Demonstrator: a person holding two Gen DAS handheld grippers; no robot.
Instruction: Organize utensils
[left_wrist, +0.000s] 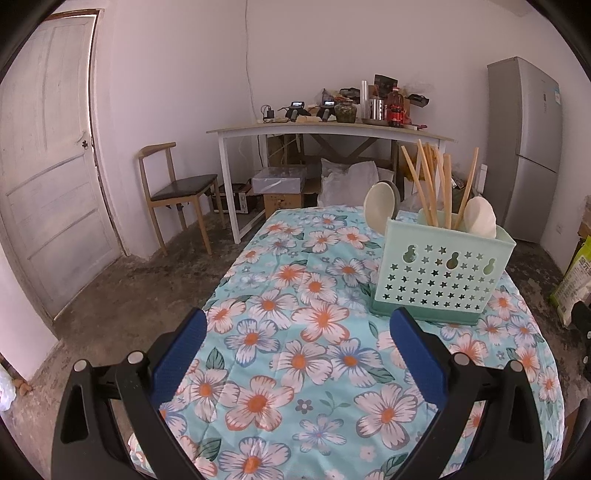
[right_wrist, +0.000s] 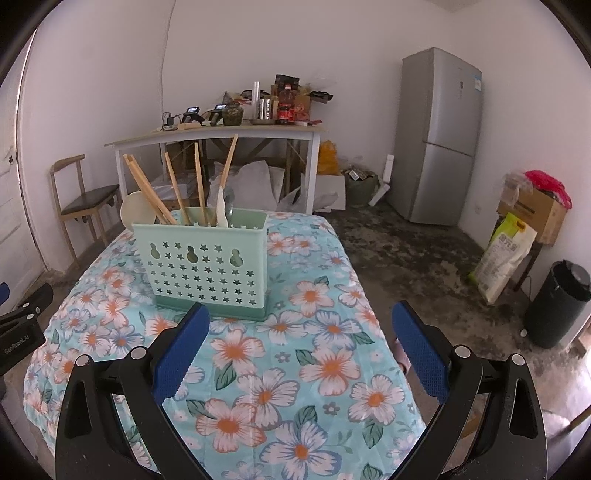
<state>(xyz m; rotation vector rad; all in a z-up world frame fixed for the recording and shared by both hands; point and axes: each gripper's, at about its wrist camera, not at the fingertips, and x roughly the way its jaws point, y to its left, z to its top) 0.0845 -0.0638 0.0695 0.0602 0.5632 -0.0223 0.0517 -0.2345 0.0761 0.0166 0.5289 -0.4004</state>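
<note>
A mint-green perforated utensil holder (left_wrist: 441, 275) (right_wrist: 205, 267) stands upright on the floral tablecloth (left_wrist: 295, 332) (right_wrist: 295, 350). Several wooden chopsticks (left_wrist: 428, 184) (right_wrist: 173, 188) and white spoons (left_wrist: 479, 217) (right_wrist: 137, 214) stick up out of it. My left gripper (left_wrist: 299, 321) is open above the cloth, its right blue pad just in front of the holder's lower left corner. My right gripper (right_wrist: 301, 314) is open too, with its left pad near the holder's base. Nothing lies between either pair of fingers. The left gripper's body (right_wrist: 18, 325) shows at the right wrist view's left edge.
Beyond the table stand a wooden chair (left_wrist: 177, 188), a cluttered white desk (left_wrist: 325, 129) with boxes and bags under it, and a grey fridge (right_wrist: 439, 136). A white door (left_wrist: 48, 166) is at left. A black bin (right_wrist: 561, 302), sack and cardboard box sit at right.
</note>
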